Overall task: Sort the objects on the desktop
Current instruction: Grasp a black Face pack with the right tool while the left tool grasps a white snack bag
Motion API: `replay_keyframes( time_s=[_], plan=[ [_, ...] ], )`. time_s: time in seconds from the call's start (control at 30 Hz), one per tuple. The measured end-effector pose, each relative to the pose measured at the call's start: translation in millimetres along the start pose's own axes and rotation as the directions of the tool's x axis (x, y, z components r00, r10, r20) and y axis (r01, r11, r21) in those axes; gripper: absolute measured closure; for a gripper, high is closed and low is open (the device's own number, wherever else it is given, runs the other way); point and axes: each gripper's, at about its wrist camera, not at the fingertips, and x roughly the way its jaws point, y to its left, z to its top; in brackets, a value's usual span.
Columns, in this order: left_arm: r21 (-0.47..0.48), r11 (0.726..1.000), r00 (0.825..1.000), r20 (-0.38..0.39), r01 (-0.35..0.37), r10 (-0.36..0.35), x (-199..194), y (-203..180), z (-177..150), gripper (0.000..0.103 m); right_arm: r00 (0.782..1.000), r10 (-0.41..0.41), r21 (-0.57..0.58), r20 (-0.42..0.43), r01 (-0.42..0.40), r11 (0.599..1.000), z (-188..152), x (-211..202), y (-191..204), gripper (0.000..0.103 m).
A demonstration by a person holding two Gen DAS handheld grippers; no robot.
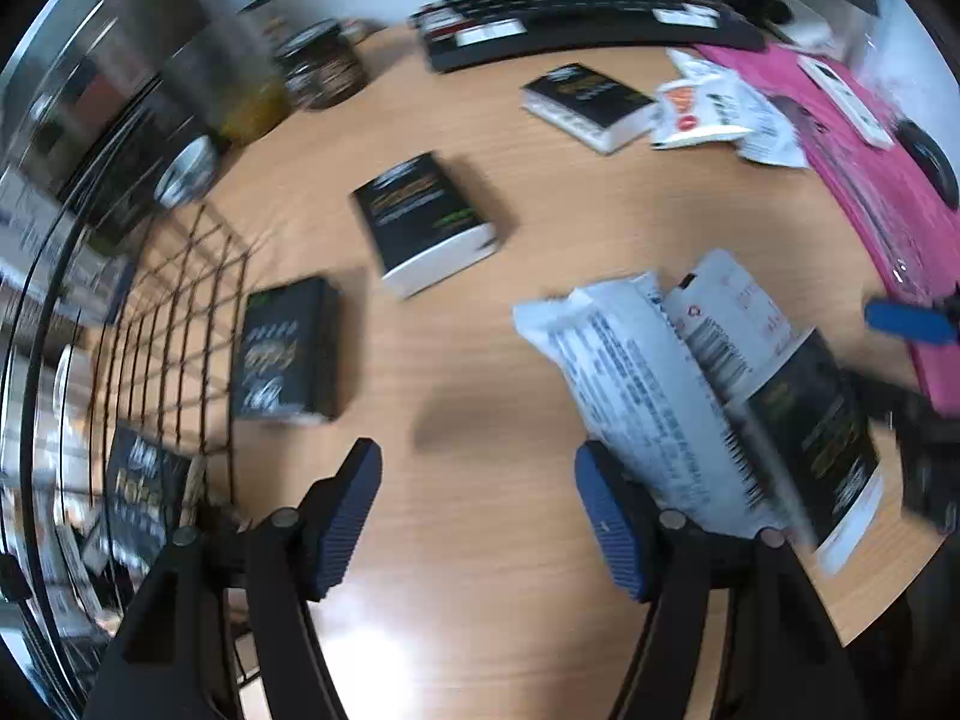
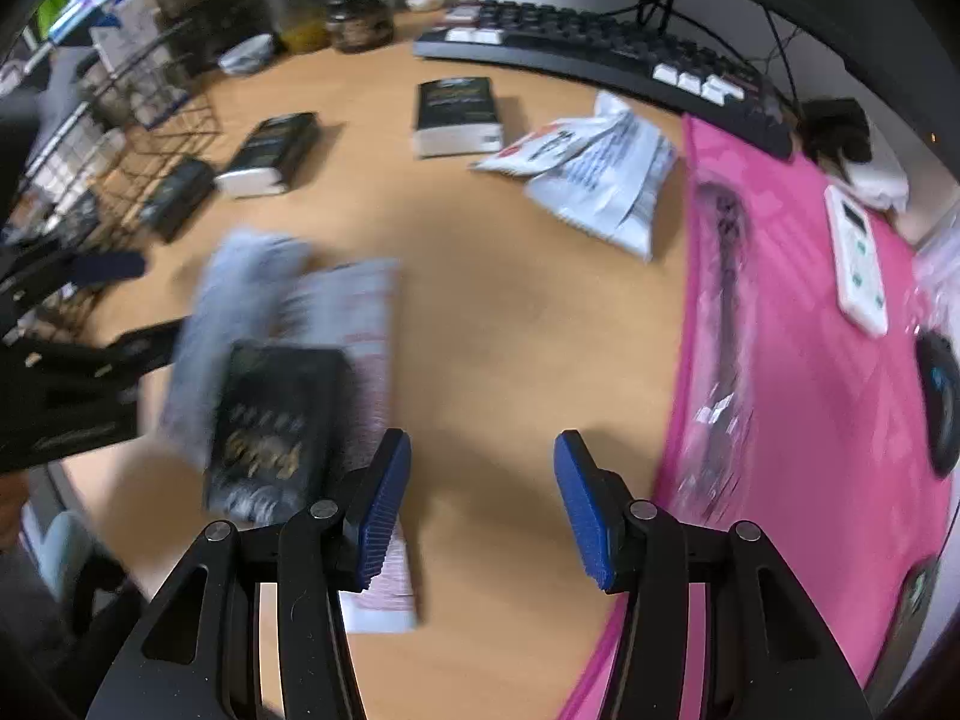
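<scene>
Left wrist: left gripper jaws apart, empty; white packets touching its right finger. Right gripper apart, black box left of it.

left wrist: low over desk, facing keyboard | right wrist: likewise, shared
</scene>
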Motion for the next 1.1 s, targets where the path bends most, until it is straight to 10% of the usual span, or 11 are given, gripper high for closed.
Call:
replay_keyframes(
  time_s=[0.13, 0.3, 0.63, 0.77, 1.1],
  plan=[
    [-0.001, 1.0, 1.0, 0.007, -0.01, 0.01, -5.2, 2.2, -0.1, 0.031, 0.998, -0.047, 0.073, 0.038, 0.044, 0.996, -4.9, -18.1, -5.8, 0.052],
    [-0.054, 0.999, 0.999, 0.035, -0.007, 0.009, -21.6, 21.2, -13.6, 0.031, 0.992, 0.09, 0.132, 0.085, -0.101, 0.986, 2.5, -39.7, 6.8, 0.036],
    [-0.103, 0.995, 0.999, 0.045, -0.003, 0.008, -34.0, 39.1, -29.7, 0.031, 0.999, -0.024, 0.042, 0.038, 0.022, 0.999, 5.6, -3.1, 63.5, 0.033],
    [-0.098, 0.995, 0.999, 0.048, 0.02, -0.016, -36.0, 35.7, -27.2, 0.031, 0.999, 0.008, 0.088, 0.033, -0.011, 0.996, 5.9, -2.6, 51.1, 0.057],
    [-0.11, 0.991, 0.996, 0.047, 0.081, -0.077, -31.1, 1.7, 13.1, 0.029, 0.995, 0.0, 0.171, 0.096, -0.017, 0.985, 1.1, -34.3, 1.4, 0.057]
  ],
)
